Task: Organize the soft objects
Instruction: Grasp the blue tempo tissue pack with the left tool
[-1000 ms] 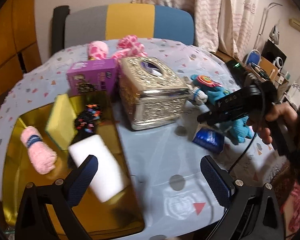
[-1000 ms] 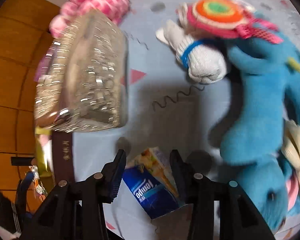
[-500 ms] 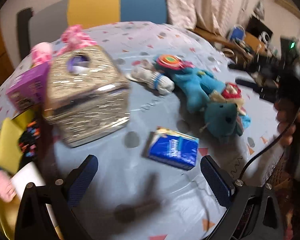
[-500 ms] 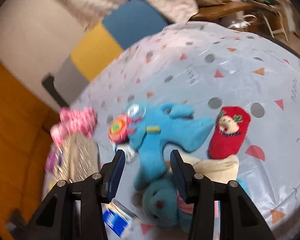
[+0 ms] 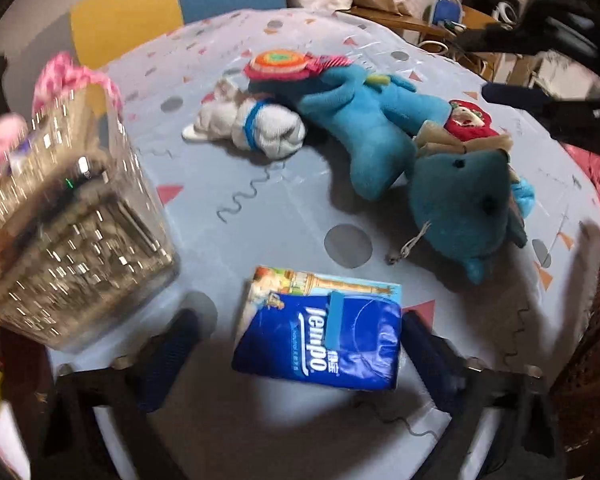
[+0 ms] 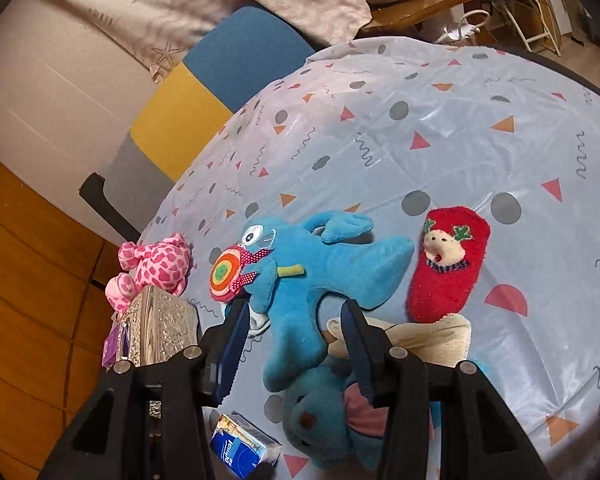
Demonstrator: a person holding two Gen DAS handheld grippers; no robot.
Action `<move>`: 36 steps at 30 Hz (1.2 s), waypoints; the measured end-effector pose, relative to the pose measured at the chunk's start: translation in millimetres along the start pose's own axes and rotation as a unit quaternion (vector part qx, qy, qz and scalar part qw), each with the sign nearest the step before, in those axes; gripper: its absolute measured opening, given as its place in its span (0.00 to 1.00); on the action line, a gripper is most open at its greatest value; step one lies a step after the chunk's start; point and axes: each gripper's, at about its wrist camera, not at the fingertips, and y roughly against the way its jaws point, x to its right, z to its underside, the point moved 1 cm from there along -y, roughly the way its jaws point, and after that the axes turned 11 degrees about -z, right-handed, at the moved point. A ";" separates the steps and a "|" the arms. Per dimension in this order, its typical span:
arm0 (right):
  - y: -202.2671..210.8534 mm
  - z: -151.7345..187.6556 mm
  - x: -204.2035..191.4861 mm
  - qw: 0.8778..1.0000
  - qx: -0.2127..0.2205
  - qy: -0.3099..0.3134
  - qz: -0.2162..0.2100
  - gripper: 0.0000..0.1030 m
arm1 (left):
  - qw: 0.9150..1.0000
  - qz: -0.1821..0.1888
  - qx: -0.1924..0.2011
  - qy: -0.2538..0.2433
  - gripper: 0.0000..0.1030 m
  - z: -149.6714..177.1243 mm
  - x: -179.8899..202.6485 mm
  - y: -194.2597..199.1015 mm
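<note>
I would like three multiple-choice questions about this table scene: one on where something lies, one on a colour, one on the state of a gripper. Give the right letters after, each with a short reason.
1. Where does the blue Tempo tissue pack lie in the left wrist view?
A. on top of the silver tissue box
B. on the tablecloth between the left gripper's fingers
C. under the teal plush

2. What colour is the sock with the small reindeer face?
A. red
B. green
C. yellow

3. How is the right gripper?
A. shut on the pink plush
B. shut with nothing in it
C. open, holding nothing

Answers:
1 B: the pack rests flat on the tablecloth, with the left gripper open on either side of it.
2 A: the fuzzy body is red.
3 C: its fingers stand apart above the blue plush toy, gripping nothing.
</note>
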 end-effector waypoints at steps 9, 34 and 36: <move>-5.9 0.4 13.2 0.999 -0.011 -0.021 0.037 0.47 | 0.999 0.002 0.009 0.050 0.71 34.7 -24.8 9.2; -42.3 18.4 3.5 0.968 -0.087 0.091 0.217 0.54 | 0.996 -0.013 0.052 0.074 0.72 75.0 -39.1 19.4; -52.2 23.4 2.0 0.956 -0.107 0.117 0.247 0.54 | 0.996 -0.012 0.053 0.076 0.72 76.5 -40.0 20.2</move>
